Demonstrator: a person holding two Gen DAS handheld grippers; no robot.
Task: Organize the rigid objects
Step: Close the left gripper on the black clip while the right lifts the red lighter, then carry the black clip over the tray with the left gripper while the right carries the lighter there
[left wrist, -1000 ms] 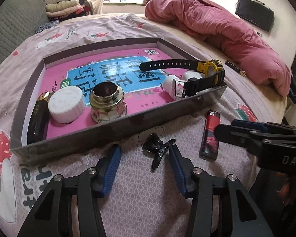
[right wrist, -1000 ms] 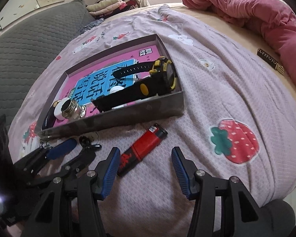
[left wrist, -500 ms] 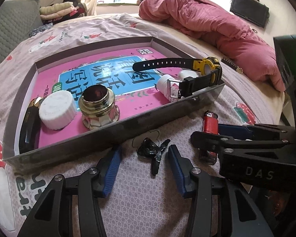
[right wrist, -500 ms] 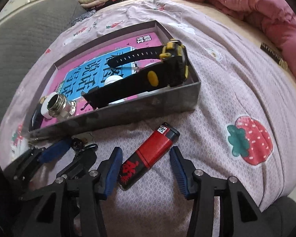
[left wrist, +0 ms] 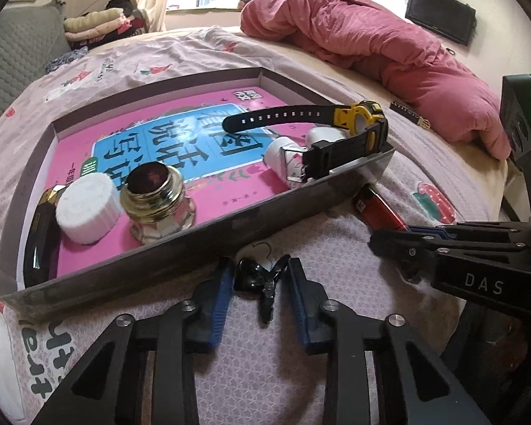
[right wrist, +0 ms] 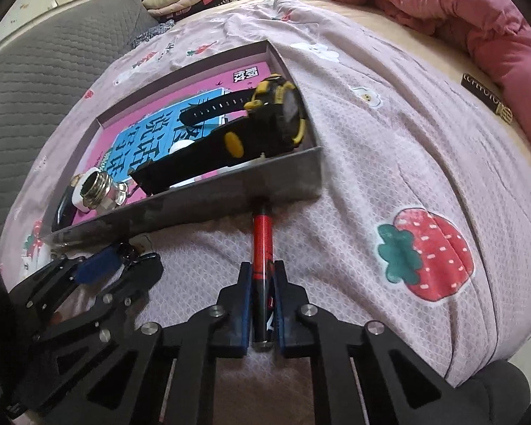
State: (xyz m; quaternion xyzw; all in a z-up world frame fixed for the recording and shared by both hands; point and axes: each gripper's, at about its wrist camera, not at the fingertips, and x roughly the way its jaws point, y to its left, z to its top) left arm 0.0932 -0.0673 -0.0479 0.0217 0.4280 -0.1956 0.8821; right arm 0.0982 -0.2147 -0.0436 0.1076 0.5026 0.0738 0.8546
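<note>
A shallow grey box with a pink book cover as its floor lies on the bed. In it are a black and yellow watch, a white cap, a glass bottle with a gold neck and a black item. My left gripper has its blue pads touching a small black clip in front of the box. My right gripper is shut on a red lighter, whose far end touches the box wall.
A crumpled pink duvet lies at the far right of the bed. A small black label strip lies near it. Grey cushions stand at the left. The bed edge drops off at the right.
My right gripper has closed on the red lighter and turned it end-on to the box. My left gripper has moved forward and narrowed around the black clip.
</note>
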